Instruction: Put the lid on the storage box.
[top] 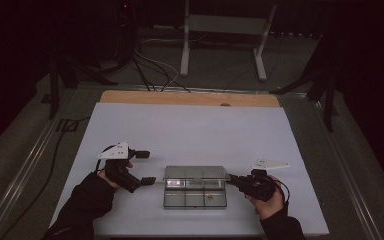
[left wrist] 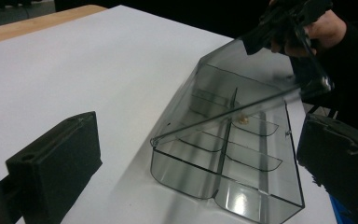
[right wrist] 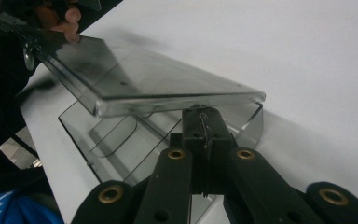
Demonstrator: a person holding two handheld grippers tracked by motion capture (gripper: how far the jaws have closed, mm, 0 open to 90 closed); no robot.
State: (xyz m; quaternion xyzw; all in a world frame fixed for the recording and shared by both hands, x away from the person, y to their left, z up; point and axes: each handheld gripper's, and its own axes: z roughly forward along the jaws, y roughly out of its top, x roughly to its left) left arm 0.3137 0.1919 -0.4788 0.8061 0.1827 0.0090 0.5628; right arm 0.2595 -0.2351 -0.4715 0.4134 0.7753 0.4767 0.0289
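Right now my right gripper (right wrist: 204,122) has its jaws pinched together on the front edge of the clear lid (right wrist: 135,77), holding it tilted above the compartment box (top: 195,192), which sits near the table's (top: 190,130) front edge. My left gripper (top: 146,167) waits just beside it, jaws wide.

The high view looks forward and down over my table (top: 190,135) from well back. My two gripper views sit close, facing each other across the clear box (left wrist: 223,154).
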